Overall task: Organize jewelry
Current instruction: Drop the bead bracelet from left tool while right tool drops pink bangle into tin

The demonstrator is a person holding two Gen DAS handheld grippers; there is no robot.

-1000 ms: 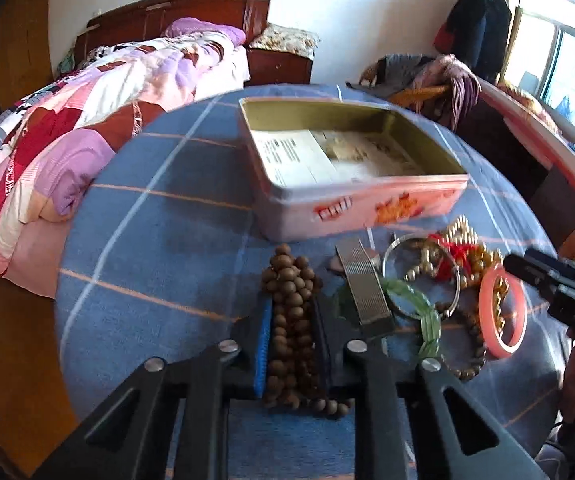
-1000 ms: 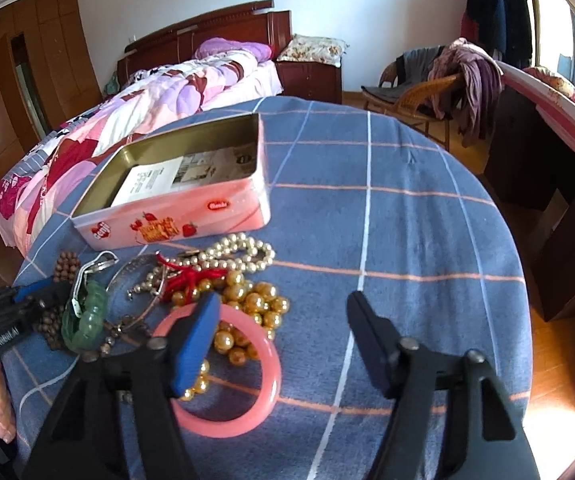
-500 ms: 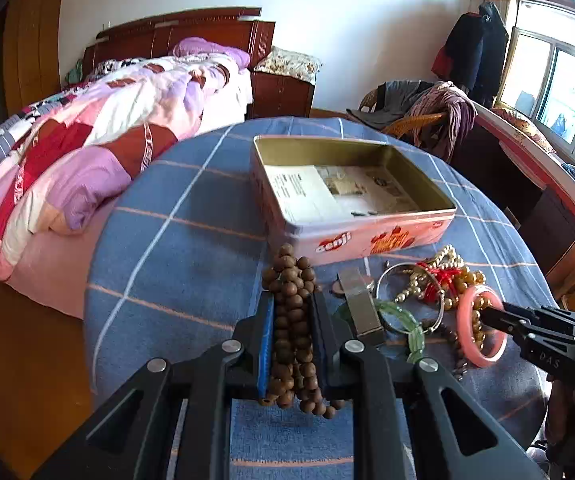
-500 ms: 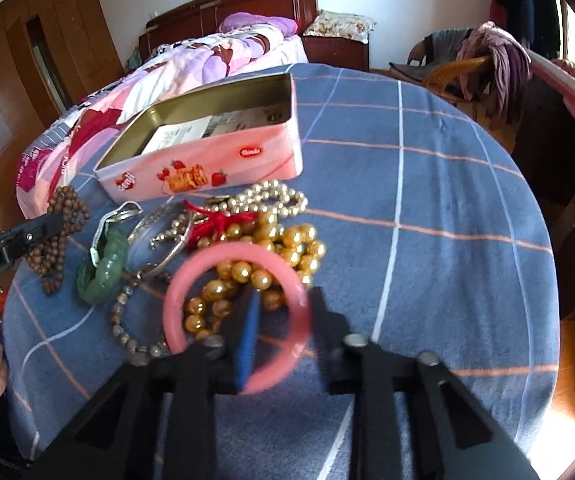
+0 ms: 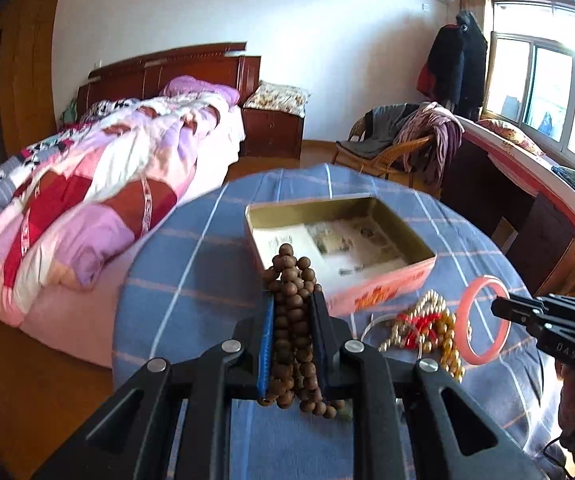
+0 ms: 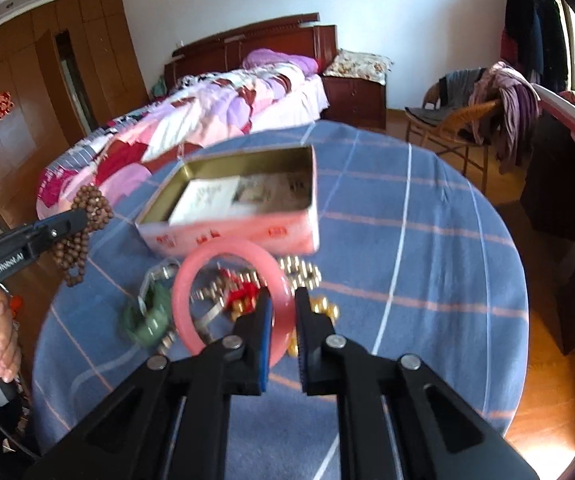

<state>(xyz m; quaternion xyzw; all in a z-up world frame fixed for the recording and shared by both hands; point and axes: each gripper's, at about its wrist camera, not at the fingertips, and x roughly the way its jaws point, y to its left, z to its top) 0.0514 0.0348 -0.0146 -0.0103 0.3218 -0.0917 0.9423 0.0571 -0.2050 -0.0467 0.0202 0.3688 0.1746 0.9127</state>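
My left gripper [image 5: 293,300] is shut on a brown wooden bead string [image 5: 293,320] and holds it in the air in front of the open pink tin [image 5: 379,284]. The beads also show in the right wrist view [image 6: 87,216]. My right gripper [image 6: 283,300] is shut on a pink bangle [image 6: 191,280], lifted above the jewelry pile; the bangle also shows in the left wrist view [image 5: 483,320]. The pile holds gold beads [image 6: 315,276], a red-corded piece [image 5: 415,326], a green bangle [image 6: 147,320] and a silver ring [image 5: 371,326]. The tin [image 6: 247,236] holds paper.
The round table has a blue checked cloth [image 5: 191,280]. A bed with a patchwork quilt [image 5: 87,184] stands left of it. A wicker chair with clothes [image 5: 407,148] and a dark desk [image 5: 527,200] stand at the right.
Both grippers closed and lifted: the left raised the wooden beads off the table towards the tin, the right shut on the pink bangle and raised it off the pile.
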